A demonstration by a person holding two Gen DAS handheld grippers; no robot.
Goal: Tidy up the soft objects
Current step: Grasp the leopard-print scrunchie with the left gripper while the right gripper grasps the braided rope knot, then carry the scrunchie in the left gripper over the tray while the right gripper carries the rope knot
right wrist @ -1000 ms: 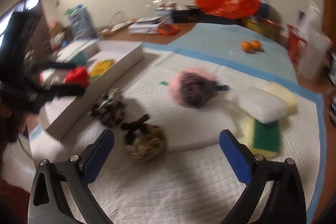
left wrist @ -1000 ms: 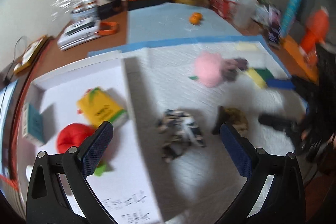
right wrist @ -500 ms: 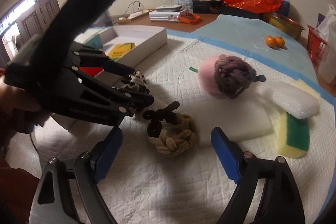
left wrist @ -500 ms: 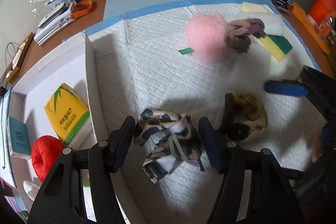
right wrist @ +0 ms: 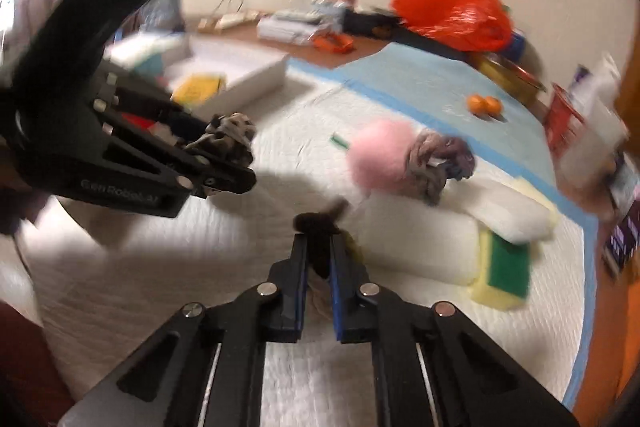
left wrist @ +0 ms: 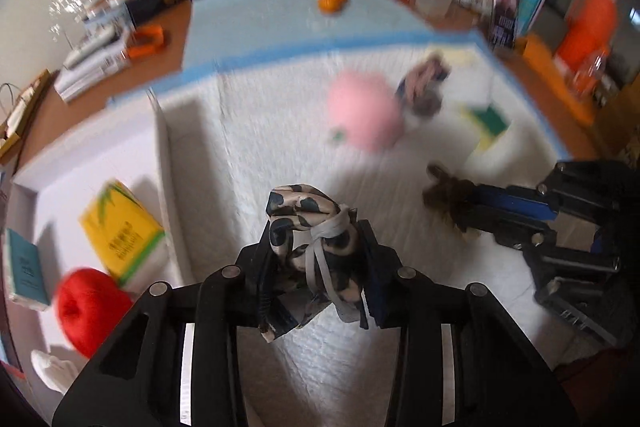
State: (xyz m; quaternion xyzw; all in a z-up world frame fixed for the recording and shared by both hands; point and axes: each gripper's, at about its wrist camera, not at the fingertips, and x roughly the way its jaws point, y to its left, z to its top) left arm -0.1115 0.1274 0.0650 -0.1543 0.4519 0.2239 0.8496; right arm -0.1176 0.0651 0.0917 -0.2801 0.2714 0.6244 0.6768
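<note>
My left gripper (left wrist: 316, 247) is shut on a black-and-cream patterned scrunchie (left wrist: 308, 227) and holds it above the white quilted pad (left wrist: 260, 155); it also shows in the right wrist view (right wrist: 230, 141). My right gripper (right wrist: 318, 259) is shut on a brown-and-tan braided scrunchie (right wrist: 320, 227), seen in the left wrist view (left wrist: 448, 199) too. A pink fluffy ball (right wrist: 376, 157) and a purple-grey scrunchie (right wrist: 436, 159) lie on the pad beyond.
A white open box (left wrist: 160, 147) at the left holds a yellow packet (left wrist: 120, 227), a red yarn ball (left wrist: 88, 307) and a teal book (left wrist: 24, 267). White foam blocks (right wrist: 424, 247) and a yellow-green sponge (right wrist: 506, 267) lie right. Two oranges (right wrist: 484, 105) and an orange bag (right wrist: 452, 7) sit behind.
Both grippers have closed: the left on the patterned scrunchie, the right on the braided scrunchie. Both scrunchies have come up off the pad.
</note>
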